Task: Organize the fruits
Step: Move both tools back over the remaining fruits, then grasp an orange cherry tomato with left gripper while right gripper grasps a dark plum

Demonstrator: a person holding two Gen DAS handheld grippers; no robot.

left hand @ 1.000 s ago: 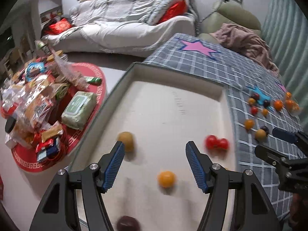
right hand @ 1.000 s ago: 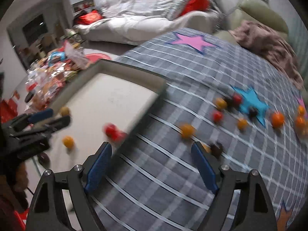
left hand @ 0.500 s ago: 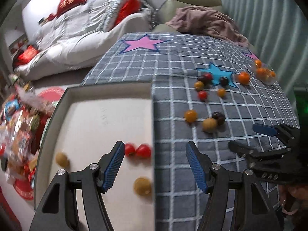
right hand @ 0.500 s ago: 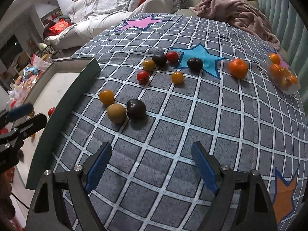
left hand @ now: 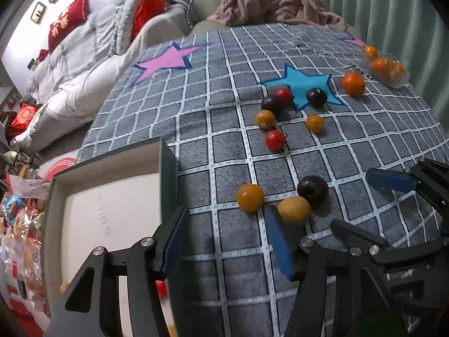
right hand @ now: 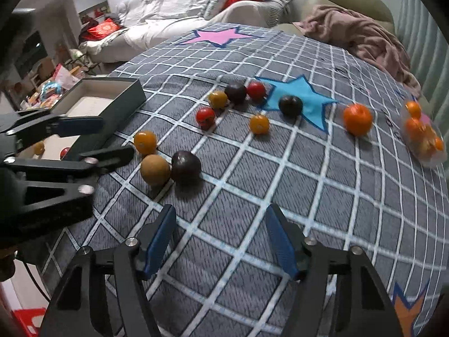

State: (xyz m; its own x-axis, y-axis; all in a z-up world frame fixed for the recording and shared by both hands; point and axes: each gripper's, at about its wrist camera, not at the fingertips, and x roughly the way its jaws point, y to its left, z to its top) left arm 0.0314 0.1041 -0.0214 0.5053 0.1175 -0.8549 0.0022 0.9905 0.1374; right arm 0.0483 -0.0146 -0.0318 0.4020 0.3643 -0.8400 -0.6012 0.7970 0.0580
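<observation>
Small fruits lie on a grey checked cloth. Nearest are an orange fruit [left hand: 250, 197], a tan one [left hand: 294, 210] and a dark plum [left hand: 312, 189]; they also show in the right wrist view as orange [right hand: 145, 142], tan [right hand: 155, 169] and plum [right hand: 185, 166]. A dark-walled box [left hand: 167, 168] with a pale floor stands at the left and holds a few fruits [right hand: 65, 151]. My left gripper [left hand: 227, 245] is open and empty just short of the tan fruit. My right gripper [right hand: 220, 241] is open and empty, short of the plum.
Farther back lie red [left hand: 275, 139], dark [left hand: 316, 97] and orange fruits, a tangerine [left hand: 353, 83] and a clear bag of oranges [right hand: 423, 137]. A sofa with red cushions and a pink blanket lie behind. Snack packets clutter the floor at the left [left hand: 19, 224].
My left gripper has swung right from over the box to the cloth near the three closest fruits. My right gripper has moved closer to the plum. Both stay open.
</observation>
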